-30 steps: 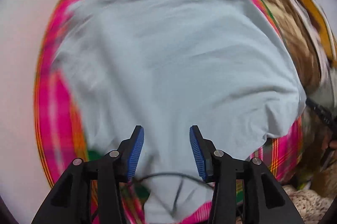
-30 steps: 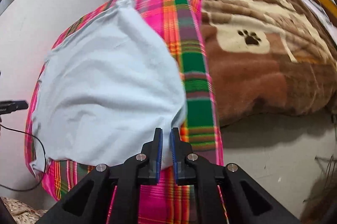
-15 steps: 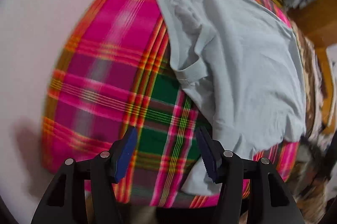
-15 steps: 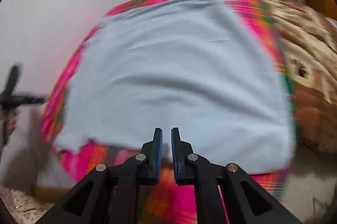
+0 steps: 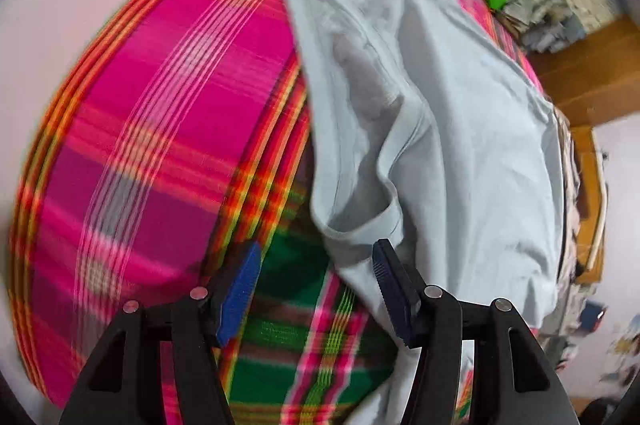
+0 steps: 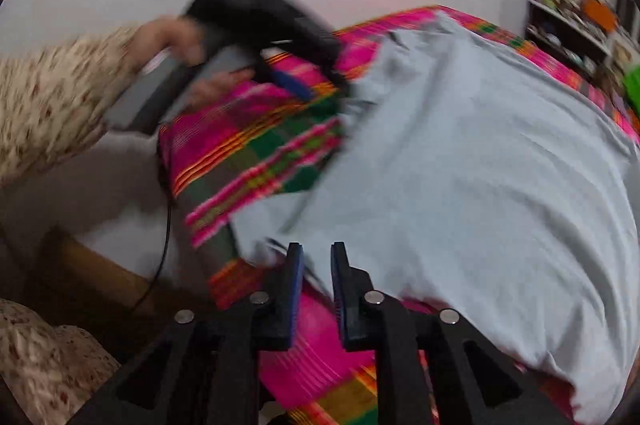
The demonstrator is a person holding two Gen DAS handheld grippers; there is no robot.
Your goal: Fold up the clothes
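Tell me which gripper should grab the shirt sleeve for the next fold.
Left. The left gripper is open, its right finger beside the sleeve of the pale blue shirt. The right gripper, slightly open, sits at the shirt's hem.

Soft, even indoor light without glare; fisheye bending and dark corners in both views; the plaid blanket [image 5: 160, 129] smears at left, the left gripper [image 6: 304, 81] is motion-blurred
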